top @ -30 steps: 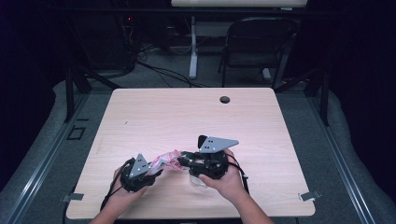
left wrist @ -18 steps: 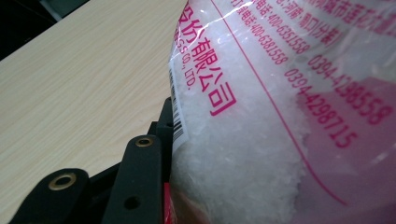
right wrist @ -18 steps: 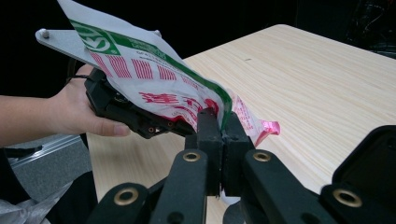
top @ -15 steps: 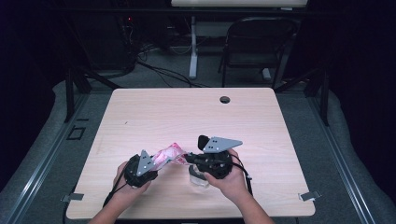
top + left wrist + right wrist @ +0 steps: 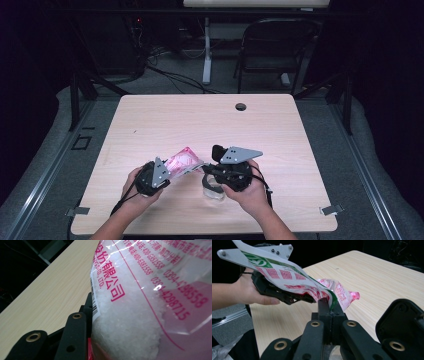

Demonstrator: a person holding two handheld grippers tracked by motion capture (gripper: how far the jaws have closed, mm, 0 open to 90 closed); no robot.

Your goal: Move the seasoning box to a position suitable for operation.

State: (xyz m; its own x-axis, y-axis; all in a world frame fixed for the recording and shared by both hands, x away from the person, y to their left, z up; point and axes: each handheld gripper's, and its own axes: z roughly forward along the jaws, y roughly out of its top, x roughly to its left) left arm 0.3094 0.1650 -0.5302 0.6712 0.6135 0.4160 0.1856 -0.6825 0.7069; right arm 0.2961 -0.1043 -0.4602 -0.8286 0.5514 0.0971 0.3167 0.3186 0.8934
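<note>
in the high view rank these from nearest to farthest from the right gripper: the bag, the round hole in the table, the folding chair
1. bag: pinched at its edge by the right gripper, just left of it.
2. round hole: near the table's far edge.
3. folding chair: on the floor beyond the table.

The table was a pale wood-grain top with rounded corners, standing on a grey floor. A dark round hole sat near its far edge, right of the middle. Near the front edge a clear jar stood on the wood. The far half of the top was bare wood with one tiny dark speck at the left.
</note>
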